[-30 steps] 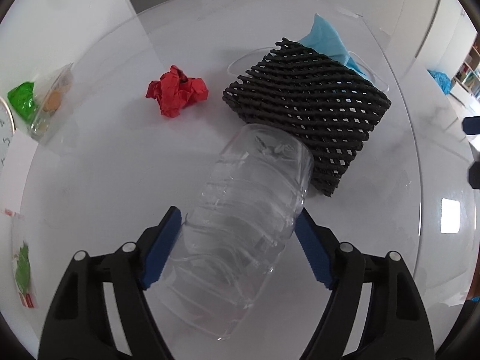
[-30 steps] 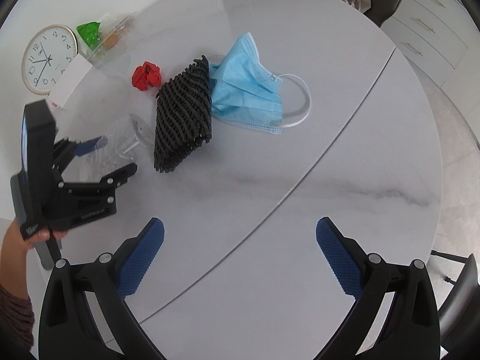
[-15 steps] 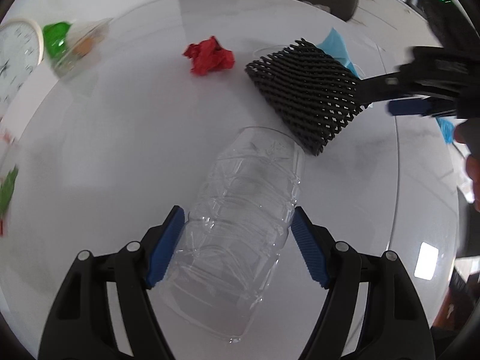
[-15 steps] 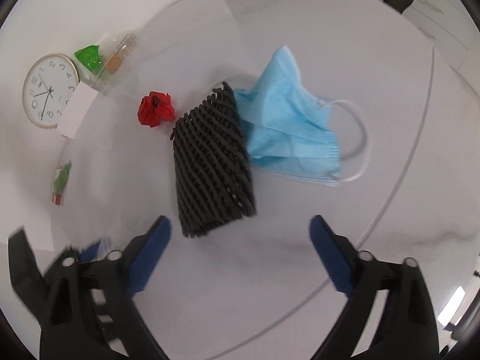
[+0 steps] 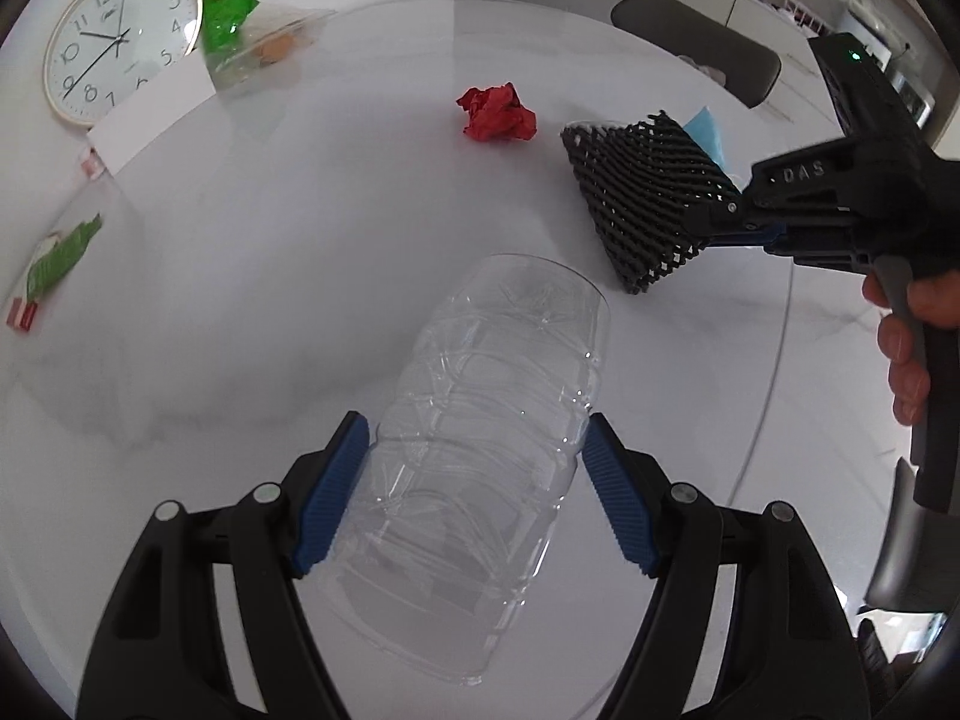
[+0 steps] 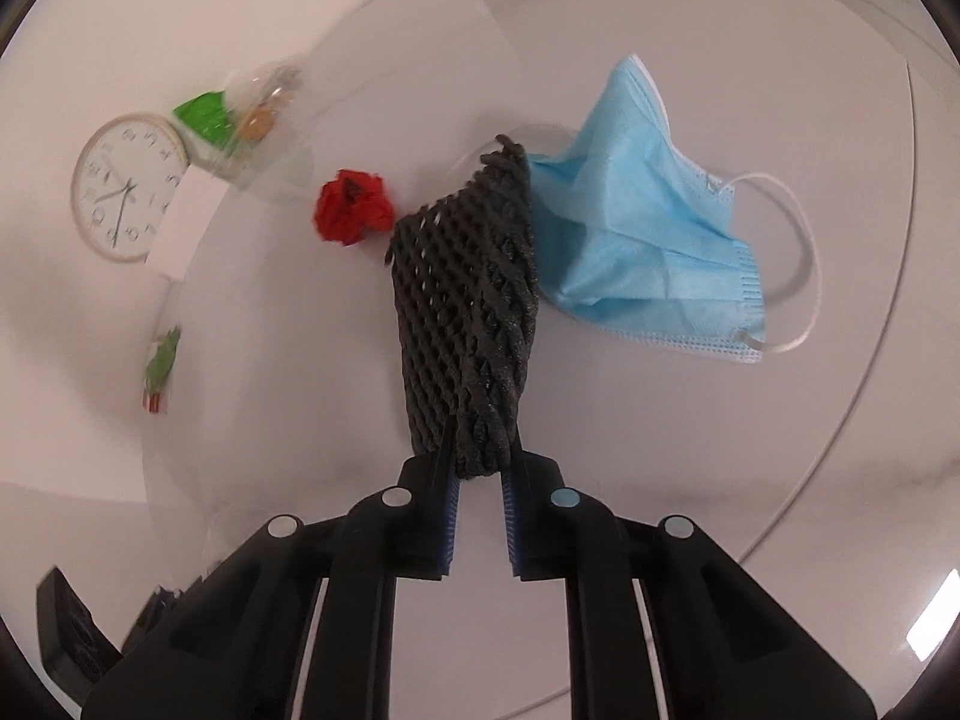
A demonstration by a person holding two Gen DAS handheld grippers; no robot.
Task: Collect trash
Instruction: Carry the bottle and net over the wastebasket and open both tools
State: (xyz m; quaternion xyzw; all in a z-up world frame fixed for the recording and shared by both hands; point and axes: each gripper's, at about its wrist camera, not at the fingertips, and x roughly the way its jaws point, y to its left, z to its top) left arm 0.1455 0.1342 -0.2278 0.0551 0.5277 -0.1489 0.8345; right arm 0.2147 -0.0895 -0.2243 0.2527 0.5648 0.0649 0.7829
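My left gripper is shut on a clear plastic bottle and holds it above the white round table. My right gripper is shut on the near edge of a black foam net; it also shows in the left wrist view, pinching the net. A blue face mask lies right of the net, partly under it. A red crumpled paper ball lies left of the net and shows in the left wrist view.
A clear bag with green and orange contents lies at the table's far left edge. A wall clock and a white card are beyond it. A small green and red wrapper lies at the left. A dark chair stands behind the table.
My right gripper has moved in to the black net and shut on its near edge. My left gripper has kept hold of the bottle and swung left, bringing the clock into view.
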